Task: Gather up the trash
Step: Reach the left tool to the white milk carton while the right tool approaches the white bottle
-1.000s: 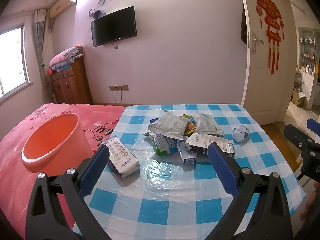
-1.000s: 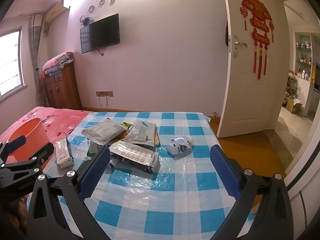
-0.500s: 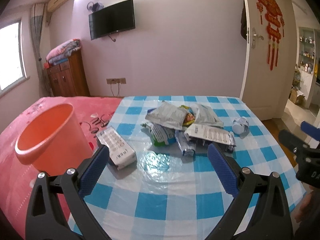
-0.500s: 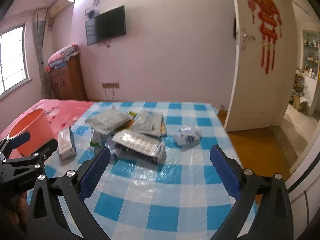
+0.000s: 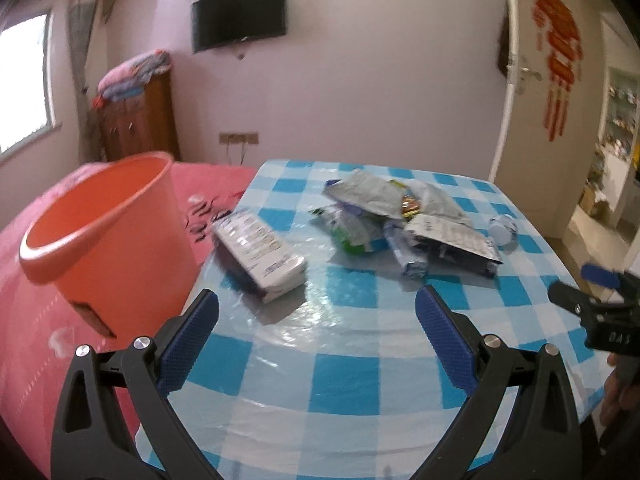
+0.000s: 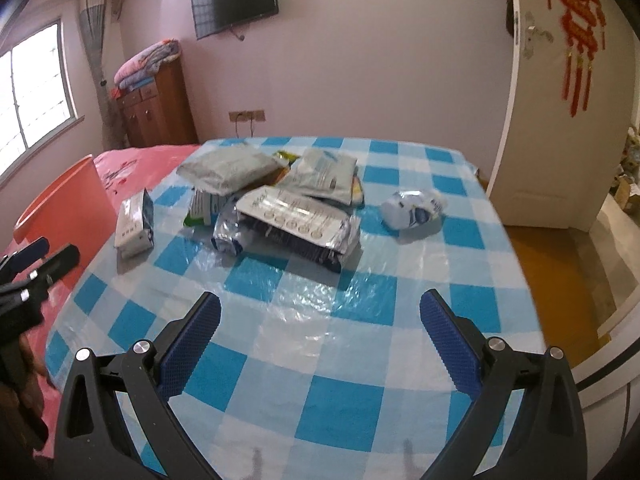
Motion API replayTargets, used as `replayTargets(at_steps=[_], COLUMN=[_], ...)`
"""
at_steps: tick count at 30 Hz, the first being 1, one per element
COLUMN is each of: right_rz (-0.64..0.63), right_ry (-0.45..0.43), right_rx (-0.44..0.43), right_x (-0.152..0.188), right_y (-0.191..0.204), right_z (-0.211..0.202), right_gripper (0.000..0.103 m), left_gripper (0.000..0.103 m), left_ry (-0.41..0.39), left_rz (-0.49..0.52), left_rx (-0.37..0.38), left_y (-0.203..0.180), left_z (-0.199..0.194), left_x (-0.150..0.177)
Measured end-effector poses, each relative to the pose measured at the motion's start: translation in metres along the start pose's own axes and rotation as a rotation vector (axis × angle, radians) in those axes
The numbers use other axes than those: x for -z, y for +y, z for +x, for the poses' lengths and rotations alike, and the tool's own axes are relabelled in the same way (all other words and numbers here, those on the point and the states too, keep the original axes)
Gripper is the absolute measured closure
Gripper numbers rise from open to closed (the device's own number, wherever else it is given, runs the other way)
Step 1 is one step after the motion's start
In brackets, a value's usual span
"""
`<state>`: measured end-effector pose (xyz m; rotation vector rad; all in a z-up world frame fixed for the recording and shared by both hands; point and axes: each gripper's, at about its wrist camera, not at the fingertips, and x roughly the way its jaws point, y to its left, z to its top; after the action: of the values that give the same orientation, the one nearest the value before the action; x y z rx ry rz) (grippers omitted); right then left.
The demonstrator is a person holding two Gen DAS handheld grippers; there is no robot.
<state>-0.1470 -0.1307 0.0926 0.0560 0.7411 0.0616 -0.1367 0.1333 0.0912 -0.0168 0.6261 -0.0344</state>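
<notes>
While wrappers point(image 6: 288, 204) sit piled mid-table point(image 6: 344, 396), lone pack point(image 5: 260, 252) nearest orange bucket point(image 5: 104, 236) | left gripper point(image 5: 316, 340) and right gripper point(image 6: 320, 344) both released, empty | risk: slick film slips from pads, snagging pile

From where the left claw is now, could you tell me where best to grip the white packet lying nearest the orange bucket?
Probably across its near end: the white packet lies flat and long, alone, clear of the pile. Bring the open left claw down from above, fingers straddling its narrow width; the orange bucket stands close on its left.
</notes>
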Motion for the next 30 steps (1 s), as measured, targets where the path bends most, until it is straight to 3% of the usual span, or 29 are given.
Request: replayTargets(at_steps=[7, 18, 23, 30], right_rz=[0.039, 0.18, 0.267, 0.393], right_ry=[0.04, 0.059, 0.099, 0.12], right_rx=[-0.019, -0.032, -0.082, -0.164], right_x=[-0.003, -0.025, -0.042, -0.06], right_y=[-0.025, -0.09, -0.119, -0.141], right_z=[0.022, 0.053, 0.083, 0.118], right_gripper=[0.004, 0.004, 0.004, 0.005], left_gripper=[0.004, 0.004, 0.004, 0.004], left_ry=[0.073, 0.121, 0.167, 0.169], left_rz=[-0.11, -0.129, -0.199, -0.2], left_rx=[-0.033, -0.111, -0.123, -0.171], left_y=[0.023, 0.019, 0.029, 0.032], left_z=[0.028, 0.068, 0.088, 0.102], left_x=[-0.007, -0.034, -0.038, -0.046])
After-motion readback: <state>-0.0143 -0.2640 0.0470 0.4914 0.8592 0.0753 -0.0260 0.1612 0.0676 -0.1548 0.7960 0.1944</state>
